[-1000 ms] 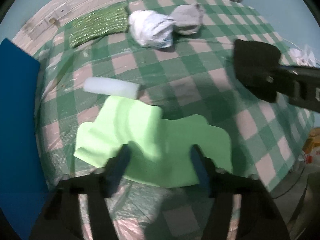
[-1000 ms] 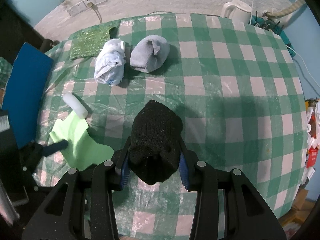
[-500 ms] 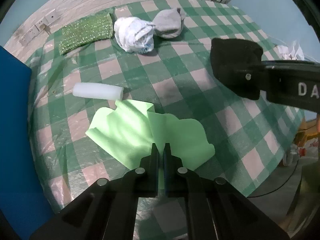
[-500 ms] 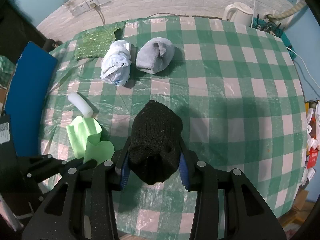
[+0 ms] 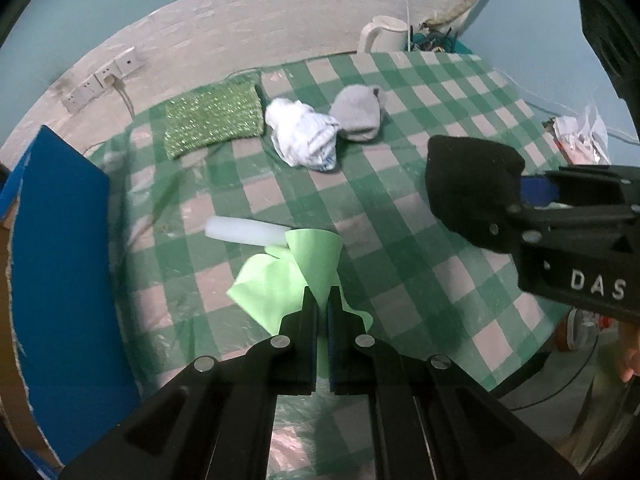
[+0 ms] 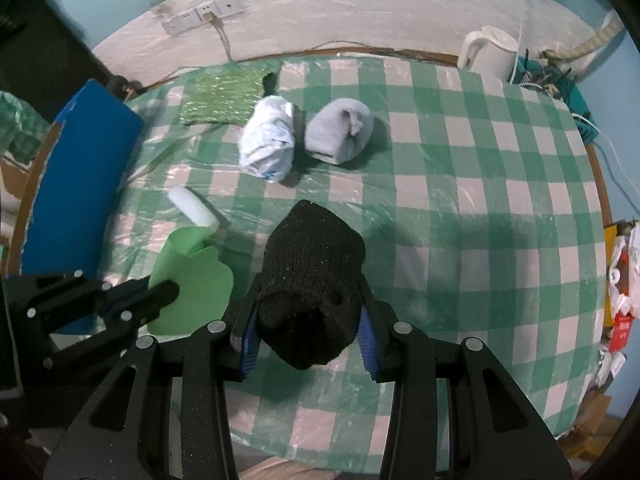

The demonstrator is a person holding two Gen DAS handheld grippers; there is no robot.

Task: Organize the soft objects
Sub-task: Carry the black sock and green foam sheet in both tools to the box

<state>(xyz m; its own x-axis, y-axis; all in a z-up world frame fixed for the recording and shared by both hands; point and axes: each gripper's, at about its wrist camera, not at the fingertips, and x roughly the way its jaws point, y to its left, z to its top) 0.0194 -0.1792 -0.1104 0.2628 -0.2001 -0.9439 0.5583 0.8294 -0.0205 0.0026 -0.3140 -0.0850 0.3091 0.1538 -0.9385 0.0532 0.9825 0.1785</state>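
My left gripper (image 5: 322,304) is shut on a light green foam sheet (image 5: 280,276) and holds it curled above the checked table; the sheet also shows in the right wrist view (image 6: 192,276). My right gripper (image 6: 306,312) is shut on a black knitted sock bundle (image 6: 314,276), held above the table; the bundle also shows at the right of the left wrist view (image 5: 472,192). A white cloth bundle (image 6: 270,142), a grey sock bundle (image 6: 340,130) and a green glittery pad (image 6: 222,98) lie at the far side. A white foam roll (image 6: 192,208) lies just beyond the green sheet.
A blue board (image 6: 76,176) stands along the table's left edge. A white kettle (image 6: 490,52) and cables sit at the far right corner. Wall sockets (image 6: 204,16) are behind the table (image 6: 480,200). Clutter lies off the right edge.
My left gripper has closed on the green sheet and lifted it, so it now curls up off the table. The right gripper still holds the black sock bundle.
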